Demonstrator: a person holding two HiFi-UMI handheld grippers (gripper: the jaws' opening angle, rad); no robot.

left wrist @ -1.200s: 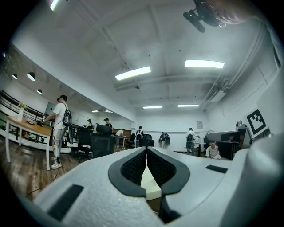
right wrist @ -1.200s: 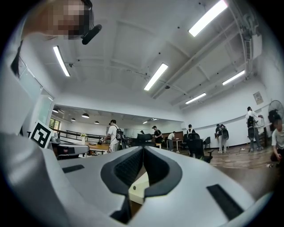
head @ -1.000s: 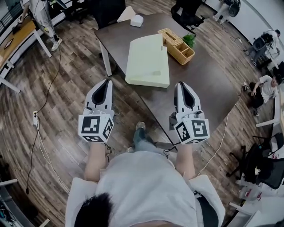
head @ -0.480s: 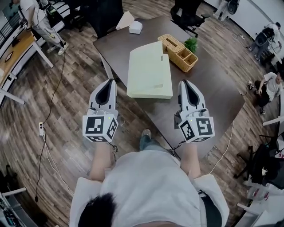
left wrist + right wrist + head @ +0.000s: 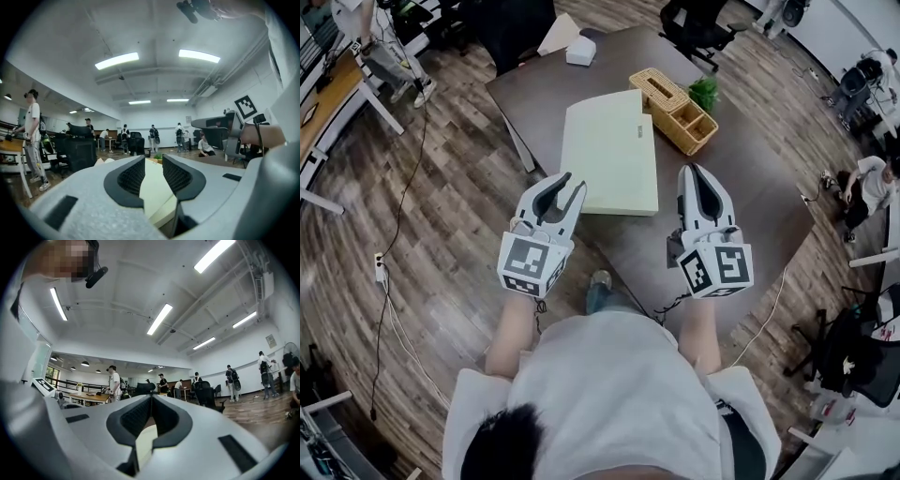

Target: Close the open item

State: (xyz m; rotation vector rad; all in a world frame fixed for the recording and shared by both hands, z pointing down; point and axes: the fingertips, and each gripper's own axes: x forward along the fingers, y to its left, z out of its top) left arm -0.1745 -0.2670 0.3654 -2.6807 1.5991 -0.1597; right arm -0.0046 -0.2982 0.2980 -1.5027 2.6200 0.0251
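Dark table [image 5: 750, 206] carries our work. Our left gripper's [image 5: 567, 184] jaws have just been opening and stand apart, holding nothing; the pale flat case's [image 5: 609, 150] near-left corner sits just at their tips, at 12 o'clock. Our right gripper's [image 5: 698, 170] jaws meet, empty, with the case at 10 o'clock. A wicker basket [image 5: 675, 98] stands just beside the case's far-right edge, and bare tabletop spreads toward 3 o'clock.

Head view looks steeply down from above the person [image 5: 609, 394] onto the surface [image 5: 750, 197]. Both gripper views face level, close at the near edge of the pale flat case [image 5: 609, 150]; all three views share it.
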